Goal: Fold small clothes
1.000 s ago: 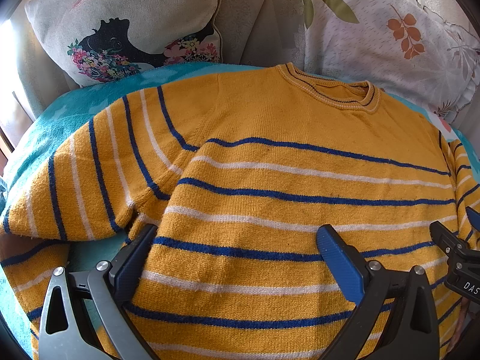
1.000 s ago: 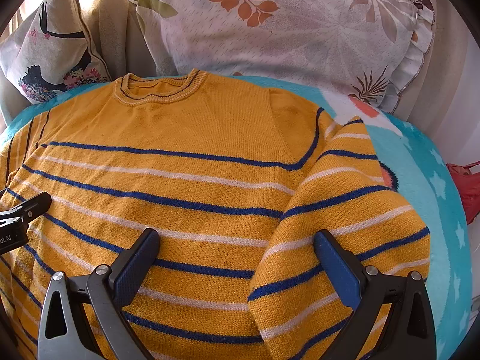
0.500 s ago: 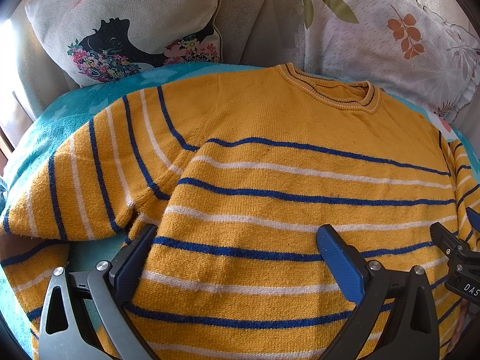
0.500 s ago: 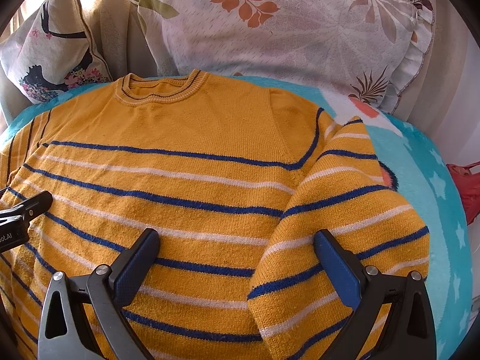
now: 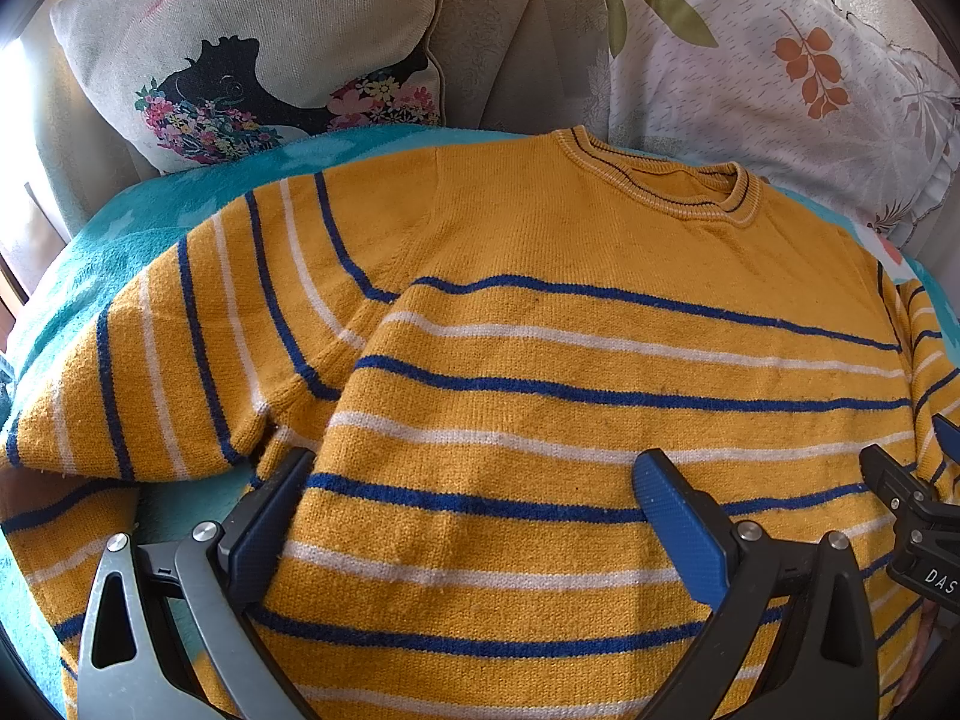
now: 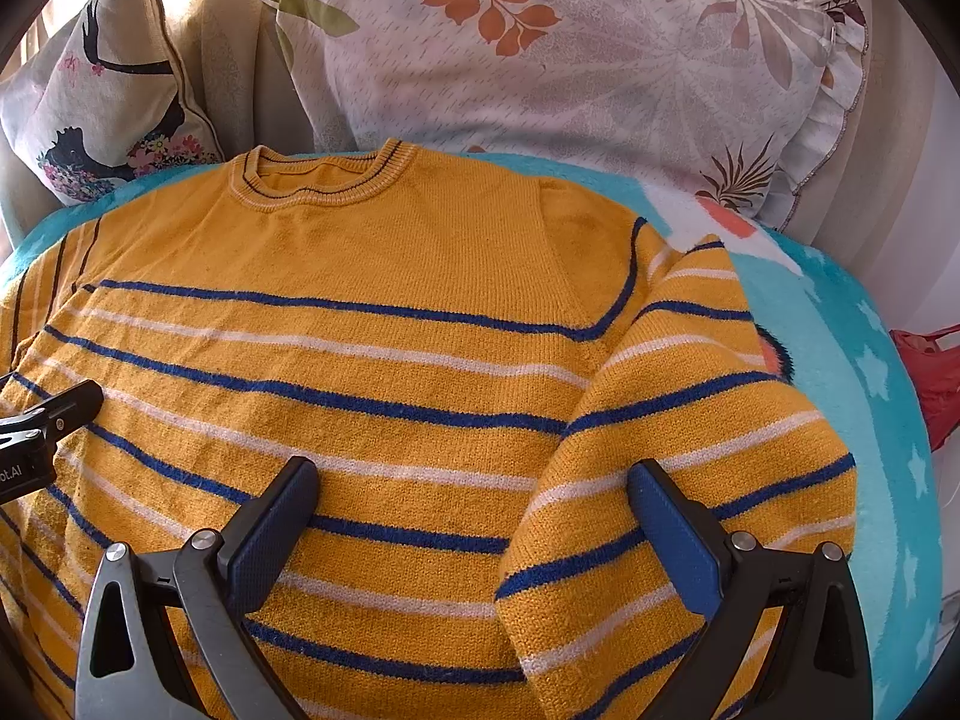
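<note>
- Fuzzy knit yellow sweater (image 5: 540, 312) with blue and white stripes lies flat on plush teal blanket (image 5: 150, 222).
- Leaf-print pillow (image 6: 600, 60) behind.
- Left gripper (image 5: 474, 498) and right gripper (image 6: 468, 510) spread wide, empty.

Both wrist cams close above, facing pillows; share sweater (image 5: 540, 360).

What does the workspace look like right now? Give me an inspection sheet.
Surface: teal blanket.
Job's things: striped sweater flat, front up, neck away; right sleeve folded onto the body, left sleeve spread sideways.
Clutter: red item at the blanket's right edge.
Grippers: left gripper and right gripper open over the sweater, holding nothing.
Cables: nothing seen.
Surroundings: bird cushion, leaf pillow behind.
</note>
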Demonstrator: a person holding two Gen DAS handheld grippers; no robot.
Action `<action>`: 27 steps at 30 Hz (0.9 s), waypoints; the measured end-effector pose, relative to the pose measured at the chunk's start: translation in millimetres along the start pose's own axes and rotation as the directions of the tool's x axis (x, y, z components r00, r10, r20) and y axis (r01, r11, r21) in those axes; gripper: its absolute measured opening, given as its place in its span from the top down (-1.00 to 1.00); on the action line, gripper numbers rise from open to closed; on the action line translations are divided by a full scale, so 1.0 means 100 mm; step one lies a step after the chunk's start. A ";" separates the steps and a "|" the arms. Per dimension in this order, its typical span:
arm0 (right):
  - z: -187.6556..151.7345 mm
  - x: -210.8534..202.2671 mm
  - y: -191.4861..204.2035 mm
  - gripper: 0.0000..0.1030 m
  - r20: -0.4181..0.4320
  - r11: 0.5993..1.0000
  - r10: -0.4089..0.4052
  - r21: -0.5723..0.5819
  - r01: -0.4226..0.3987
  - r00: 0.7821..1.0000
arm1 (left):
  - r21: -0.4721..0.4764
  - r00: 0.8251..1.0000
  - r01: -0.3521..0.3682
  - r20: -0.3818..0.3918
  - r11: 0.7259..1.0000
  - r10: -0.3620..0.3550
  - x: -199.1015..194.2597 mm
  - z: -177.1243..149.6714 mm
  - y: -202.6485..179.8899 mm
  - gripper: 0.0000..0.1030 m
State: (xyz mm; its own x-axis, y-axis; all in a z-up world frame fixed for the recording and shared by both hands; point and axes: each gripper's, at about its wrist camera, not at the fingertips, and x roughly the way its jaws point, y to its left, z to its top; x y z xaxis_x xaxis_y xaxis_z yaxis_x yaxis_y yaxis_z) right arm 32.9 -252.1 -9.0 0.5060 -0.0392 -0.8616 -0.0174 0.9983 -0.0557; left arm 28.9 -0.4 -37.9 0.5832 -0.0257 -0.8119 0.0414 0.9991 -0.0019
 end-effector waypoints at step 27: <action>-0.01 -0.01 0.00 -1.00 -0.001 1.000 -0.008 -0.006 0.008 1.000 | 0.000 1.000 -0.001 0.000 1.000 0.001 0.00 0.00 0.00 -1.00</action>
State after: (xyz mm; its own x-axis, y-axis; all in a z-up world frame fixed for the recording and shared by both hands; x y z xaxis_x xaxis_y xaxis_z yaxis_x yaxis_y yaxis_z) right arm 31.9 -252.0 -8.7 0.5052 -0.0471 -0.8617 -0.0183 0.9977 -0.0653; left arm 28.9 -0.6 -37.9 0.5832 -0.0250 -0.8119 0.0410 0.9992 -0.0013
